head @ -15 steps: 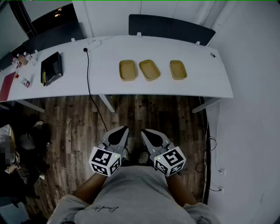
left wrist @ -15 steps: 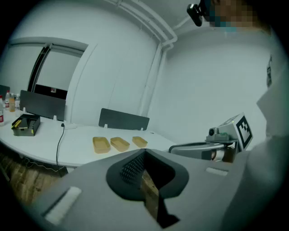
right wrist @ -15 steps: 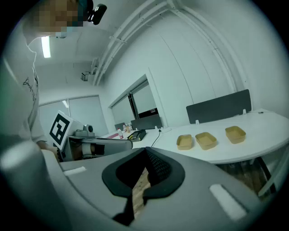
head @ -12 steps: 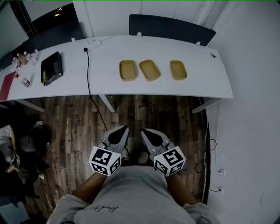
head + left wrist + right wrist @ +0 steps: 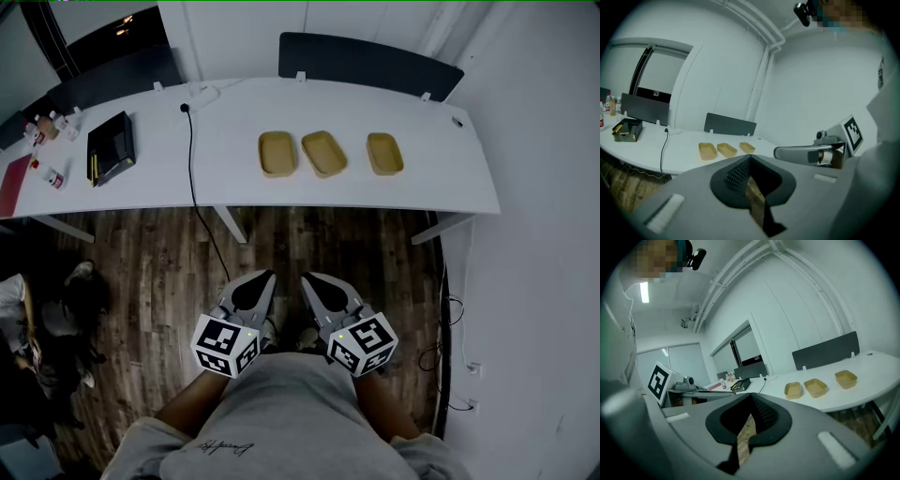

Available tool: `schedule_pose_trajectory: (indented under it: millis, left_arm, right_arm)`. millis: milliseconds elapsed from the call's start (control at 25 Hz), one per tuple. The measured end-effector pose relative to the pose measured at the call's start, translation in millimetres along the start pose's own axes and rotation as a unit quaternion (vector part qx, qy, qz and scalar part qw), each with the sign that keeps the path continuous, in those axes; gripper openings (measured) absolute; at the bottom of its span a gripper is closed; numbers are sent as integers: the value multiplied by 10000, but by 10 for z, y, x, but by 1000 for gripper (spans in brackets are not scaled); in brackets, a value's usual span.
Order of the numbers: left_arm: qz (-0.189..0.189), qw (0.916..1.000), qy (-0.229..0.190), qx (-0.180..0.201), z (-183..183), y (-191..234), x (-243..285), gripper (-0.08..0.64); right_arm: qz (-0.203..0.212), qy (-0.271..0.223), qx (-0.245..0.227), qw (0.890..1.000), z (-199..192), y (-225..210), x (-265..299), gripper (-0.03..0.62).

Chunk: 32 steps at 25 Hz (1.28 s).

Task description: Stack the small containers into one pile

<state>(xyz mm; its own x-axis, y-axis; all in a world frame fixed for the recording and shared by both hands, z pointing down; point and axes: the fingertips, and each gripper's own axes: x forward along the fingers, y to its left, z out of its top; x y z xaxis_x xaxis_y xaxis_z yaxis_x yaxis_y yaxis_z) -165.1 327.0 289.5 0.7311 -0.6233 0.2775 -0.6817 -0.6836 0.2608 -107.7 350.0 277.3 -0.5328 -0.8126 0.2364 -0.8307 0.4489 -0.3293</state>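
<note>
Three small tan containers lie in a row on the white table [image 5: 234,178]: the left container [image 5: 277,153], the middle container [image 5: 323,153] turned at a slant, and the right container [image 5: 384,153] a little apart. The same three show in the left gripper view, left container [image 5: 707,150], and in the right gripper view, left container [image 5: 792,390]. My left gripper [image 5: 265,276] and right gripper [image 5: 307,279] are held close to my body above the wooden floor, well short of the table. Both are shut with nothing between the jaws.
A black organiser box [image 5: 111,145] and small bottles [image 5: 47,127] sit at the table's left end. A black cable [image 5: 192,169] runs across the table and down to the floor. A dark divider panel [image 5: 370,61] stands behind the table. A person [image 5: 37,319] is at the left.
The view has shifted slightly, so the table and containers sit a few pixels to the right. The grippers have stayed where they were.
</note>
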Motion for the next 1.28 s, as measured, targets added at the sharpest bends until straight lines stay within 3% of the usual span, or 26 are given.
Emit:
schedule_pose_trajectory:
  millis: [600,920,1280]
  left_arm:
    - [-179,9998,-18,31,1,350,-142,2]
    - [-90,9999,-81,14,80,519,21,2]
    - [15,10000,11,-59,213,837,616,2]
  right_arm:
    - [-329,11,-147,9993,-39,223,307,15]
    - [-432,86,-84,9990,-4,-5,485,15]
    - [-330,202,-274,9989,150,-502,936,15]
